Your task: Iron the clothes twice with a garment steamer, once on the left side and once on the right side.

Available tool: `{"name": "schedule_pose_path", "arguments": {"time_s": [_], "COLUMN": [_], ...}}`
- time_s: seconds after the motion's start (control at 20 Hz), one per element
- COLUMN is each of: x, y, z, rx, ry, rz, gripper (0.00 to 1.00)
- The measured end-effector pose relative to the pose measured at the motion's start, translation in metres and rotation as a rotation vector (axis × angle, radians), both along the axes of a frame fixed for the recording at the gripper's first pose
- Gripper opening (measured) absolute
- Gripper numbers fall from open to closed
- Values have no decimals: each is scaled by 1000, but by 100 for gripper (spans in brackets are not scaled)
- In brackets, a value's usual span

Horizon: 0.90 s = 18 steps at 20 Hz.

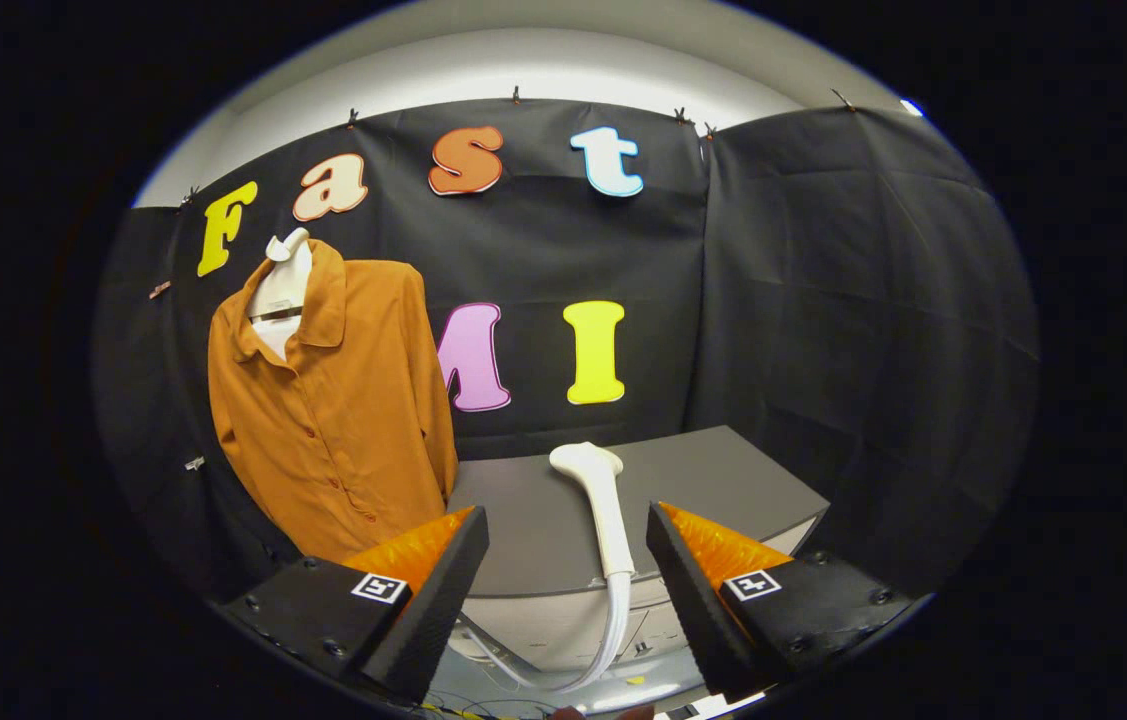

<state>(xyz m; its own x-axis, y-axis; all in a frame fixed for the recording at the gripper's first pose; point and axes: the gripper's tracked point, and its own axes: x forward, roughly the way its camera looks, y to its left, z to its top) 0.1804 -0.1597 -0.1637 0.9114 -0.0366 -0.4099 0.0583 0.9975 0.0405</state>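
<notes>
A white garment steamer lies on a grey tabletop, just ahead of the gripper and in line with the gap between its two fingers. Its long axis runs away from the gripper, roughly from 6 o'clock to 12 o'clock, with the wider, curved head at the far end bending slightly toward 11 o'clock. The body is smooth, slim and plain white, narrowing toward the near end at the front edge of the tabletop. From that end a white hose drops over the edge and curves down toward 7 o'clock. The fingers are spread wide apart and hold nothing; the steamer's near end shows in the space between their tips without touching either one. At about 10 o'clock from the steamer, well apart from it, an orange-brown shirt hangs upright on a white hanger against the black booth wall. The shirt has a collar open at the neck and a row of buttons down its front, and its lower hem falls behind the left finger.
</notes>
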Motion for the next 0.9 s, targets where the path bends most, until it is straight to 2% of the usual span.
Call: {"name": "schedule_pose_path", "arguments": {"time_s": [0.35, 0.65, 0.75, 0.8, 0.85, 0.9], "x": [60, 82, 86, 88, 90, 92], "y": [-32, -39, -40, -44, -49, -49], "z": [-97, -171, -184, -186, -199, -201], "rx": [1, 12, -2, -27, -57, -64], "ry": [250, 408, 428, 439, 459, 452], "rz": [31, 47, 38, 33, 27, 35], "gripper": [99, 99, 84, 69, 65, 55]}}
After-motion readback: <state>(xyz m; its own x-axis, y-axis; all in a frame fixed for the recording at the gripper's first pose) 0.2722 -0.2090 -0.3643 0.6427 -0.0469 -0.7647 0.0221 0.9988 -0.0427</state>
